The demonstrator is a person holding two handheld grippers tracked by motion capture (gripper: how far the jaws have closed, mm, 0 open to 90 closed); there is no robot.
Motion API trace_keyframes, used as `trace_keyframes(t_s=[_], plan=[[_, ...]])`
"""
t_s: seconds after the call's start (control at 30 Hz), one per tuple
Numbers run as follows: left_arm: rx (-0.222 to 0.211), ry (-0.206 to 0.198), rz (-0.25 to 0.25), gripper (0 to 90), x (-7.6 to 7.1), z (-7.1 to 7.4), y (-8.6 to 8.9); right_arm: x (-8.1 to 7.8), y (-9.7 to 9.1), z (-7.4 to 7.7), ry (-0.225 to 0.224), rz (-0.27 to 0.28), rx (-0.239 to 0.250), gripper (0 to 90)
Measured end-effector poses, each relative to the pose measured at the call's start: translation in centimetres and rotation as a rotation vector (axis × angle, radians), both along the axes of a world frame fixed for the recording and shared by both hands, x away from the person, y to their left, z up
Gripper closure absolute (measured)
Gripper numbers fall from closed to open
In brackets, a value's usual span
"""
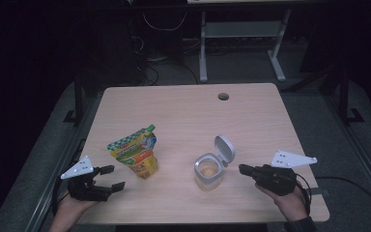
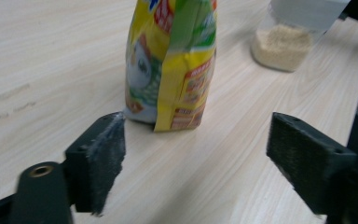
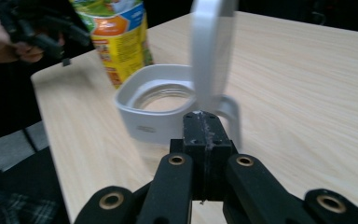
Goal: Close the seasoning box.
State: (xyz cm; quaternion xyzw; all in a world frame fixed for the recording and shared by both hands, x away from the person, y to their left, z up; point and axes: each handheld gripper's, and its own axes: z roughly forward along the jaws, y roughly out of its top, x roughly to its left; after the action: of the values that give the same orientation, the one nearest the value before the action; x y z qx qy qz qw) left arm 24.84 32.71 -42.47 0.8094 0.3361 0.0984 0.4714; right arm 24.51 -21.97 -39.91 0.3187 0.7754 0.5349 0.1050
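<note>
Clearly, left gripper (image 1: 111, 177) fingers gape empty near the yellow-green foil pouch (image 1: 136, 151); right gripper (image 1: 244, 169) fingers, pressed together empty, could topple the clear open-lidded jar (image 1: 208, 171).

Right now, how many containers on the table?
2: a yellow-green pouch standing left of centre, and a clear jar with its lid flipped open, right of centre.

Rectangular light-wood laminate table top (image 1: 183, 116), rounded corners, one round cable hole (image 1: 223, 96) near the far edge. Dark grey carpet floor (image 1: 309, 121) all round. Beyond the far edge: white metal desk frame (image 1: 241, 43) with splayed feet, loose dark cables (image 1: 145, 72) on the floor beside it. Room dim (only the table catches light), back wall lost in black.
</note>
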Motion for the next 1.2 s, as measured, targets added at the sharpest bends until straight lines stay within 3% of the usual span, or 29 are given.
trace_keyframes(t_s=[0.23, 0.33, 0.57, 1.2], plan=[[0.044, 0.013, -0.009, 16.2, 0.3, -1.0, -0.8, 1.3, -1.2, 0.0, -0.005, -0.066, 0.0, 90.0], [0.043, 0.012, -0.005, 16.2, 0.3, -1.2, -0.9, 1.9, -1.3, 0.2, -0.014, -0.085, 0.011, 90.0], [0.059, 0.019, -0.013, 16.2, 0.4, -1.6, -1.4, 3.4, -0.6, 0.7, -0.025, -0.091, 0.02, 90.0], [0.058, 0.024, -0.014, 16.2, 0.4, -1.9, -1.5, 3.5, 3.8, 1.2, -0.034, 0.026, 0.021, 90.0]])
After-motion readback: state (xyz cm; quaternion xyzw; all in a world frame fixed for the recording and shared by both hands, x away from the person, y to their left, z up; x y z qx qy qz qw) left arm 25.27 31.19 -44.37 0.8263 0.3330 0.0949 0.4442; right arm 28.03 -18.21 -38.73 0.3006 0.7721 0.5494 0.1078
